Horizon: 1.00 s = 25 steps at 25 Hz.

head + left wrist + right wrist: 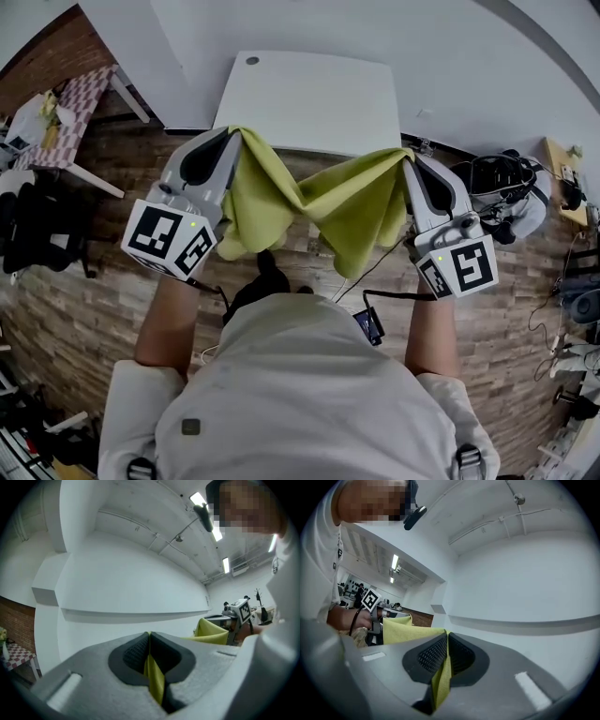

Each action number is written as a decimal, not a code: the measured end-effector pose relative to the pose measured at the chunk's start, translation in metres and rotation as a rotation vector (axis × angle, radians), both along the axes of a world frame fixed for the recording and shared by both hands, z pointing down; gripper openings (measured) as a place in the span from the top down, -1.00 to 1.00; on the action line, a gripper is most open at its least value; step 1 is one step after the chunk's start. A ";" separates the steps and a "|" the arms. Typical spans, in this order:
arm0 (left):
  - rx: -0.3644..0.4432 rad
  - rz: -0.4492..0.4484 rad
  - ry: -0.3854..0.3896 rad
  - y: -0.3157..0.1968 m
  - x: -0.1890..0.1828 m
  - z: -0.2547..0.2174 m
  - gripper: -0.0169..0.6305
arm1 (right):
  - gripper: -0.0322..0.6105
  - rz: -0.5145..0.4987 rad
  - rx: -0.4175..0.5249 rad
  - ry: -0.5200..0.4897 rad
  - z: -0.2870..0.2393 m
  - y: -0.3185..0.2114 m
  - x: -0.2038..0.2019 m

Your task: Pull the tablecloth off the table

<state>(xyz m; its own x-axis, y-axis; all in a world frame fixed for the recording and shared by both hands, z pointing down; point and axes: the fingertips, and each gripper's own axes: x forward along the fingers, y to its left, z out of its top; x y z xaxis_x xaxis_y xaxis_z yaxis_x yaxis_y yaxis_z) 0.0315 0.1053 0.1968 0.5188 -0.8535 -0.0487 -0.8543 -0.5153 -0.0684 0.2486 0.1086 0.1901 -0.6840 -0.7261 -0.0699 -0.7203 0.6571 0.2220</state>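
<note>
A yellow-green tablecloth (319, 202) hangs in the air between my two grippers, sagging in folds over the floor in front of a bare white table (314, 98). My left gripper (234, 134) is shut on one corner of the tablecloth (153, 679), pinched between its dark pads. The right gripper (410, 155) is shut on the other corner, where the tablecloth (442, 679) hangs down between its jaws. Both grippers point upward, toward the wall and ceiling. From the left gripper view the right gripper (236, 616) shows with cloth draped from it; from the right gripper view the left gripper (384, 616) shows likewise.
The floor is brown wood planks (112, 281). A small table with a checked cloth (70, 112) stands at the far left. Black headphones and cables (497, 183) lie at the right, and a cable with a small device (370, 323) trails near the person's body.
</note>
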 end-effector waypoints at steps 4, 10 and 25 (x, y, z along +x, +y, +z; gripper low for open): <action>0.023 0.006 0.020 0.005 0.007 -0.010 0.92 | 0.85 0.001 -0.004 0.011 0.002 0.001 0.003; 0.029 0.013 0.027 0.007 0.013 -0.013 0.92 | 0.85 0.011 -0.010 -0.004 0.004 0.001 0.010; 0.026 0.016 0.032 0.005 0.014 -0.008 0.92 | 0.85 -0.003 -0.010 0.004 0.006 0.001 0.011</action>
